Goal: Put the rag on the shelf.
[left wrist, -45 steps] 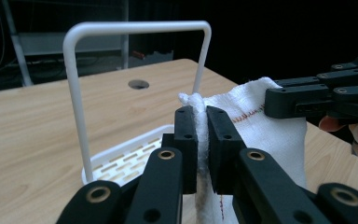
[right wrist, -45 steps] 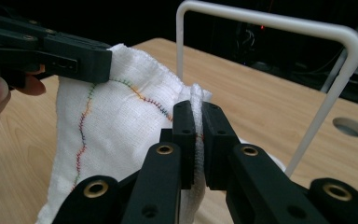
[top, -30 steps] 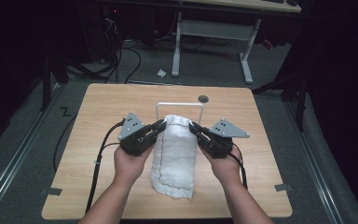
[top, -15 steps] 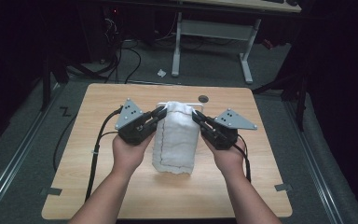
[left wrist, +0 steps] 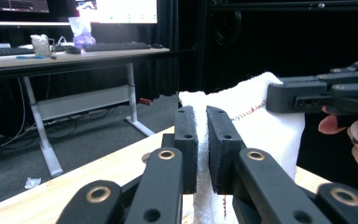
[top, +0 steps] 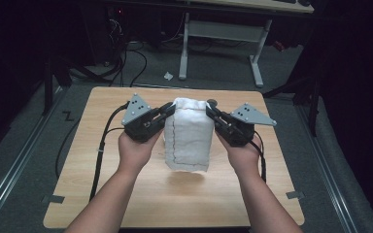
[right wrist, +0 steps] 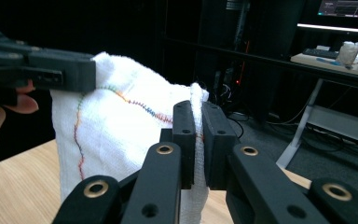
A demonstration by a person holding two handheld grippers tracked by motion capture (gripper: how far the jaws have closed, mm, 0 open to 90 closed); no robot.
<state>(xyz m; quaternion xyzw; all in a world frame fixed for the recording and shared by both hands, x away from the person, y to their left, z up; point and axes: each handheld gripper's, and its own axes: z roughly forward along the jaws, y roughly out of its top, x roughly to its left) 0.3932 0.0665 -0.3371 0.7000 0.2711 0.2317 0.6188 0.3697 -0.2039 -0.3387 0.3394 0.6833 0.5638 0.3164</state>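
High view: a white towel (top: 189, 133) hung in the centre of the frame, lifted clear of the wooden desk (top: 126, 194), its lower edge above a faint shadow on the desk top. The left hand-held gripper (top: 167, 110) pinched the towel's upper left corner; the right hand-held gripper (top: 211, 108) pinched the upper right corner, so the cloth was stretched between them and draped downward. A coloured stitched line ran down the left part of the towel. The left hand (top: 135, 148) and right hand (top: 244, 154) came in from the bottom of the frame, each with a black cable trailing back toward the lower edge. Left gripper view: jaws clenched on a fold of white cloth at centre frame, only the thin fabric between them; the other gripper showed at the right edge, gripping the far corner. Right gripper view: jaws likewise clamped on the towel edge at centre, multicoloured stitching curving across the cloth to the left. In the upper part of the high view, a second desk (top: 252, 5) with pale legs stood on the grey floor (top: 39, 145) beyond.
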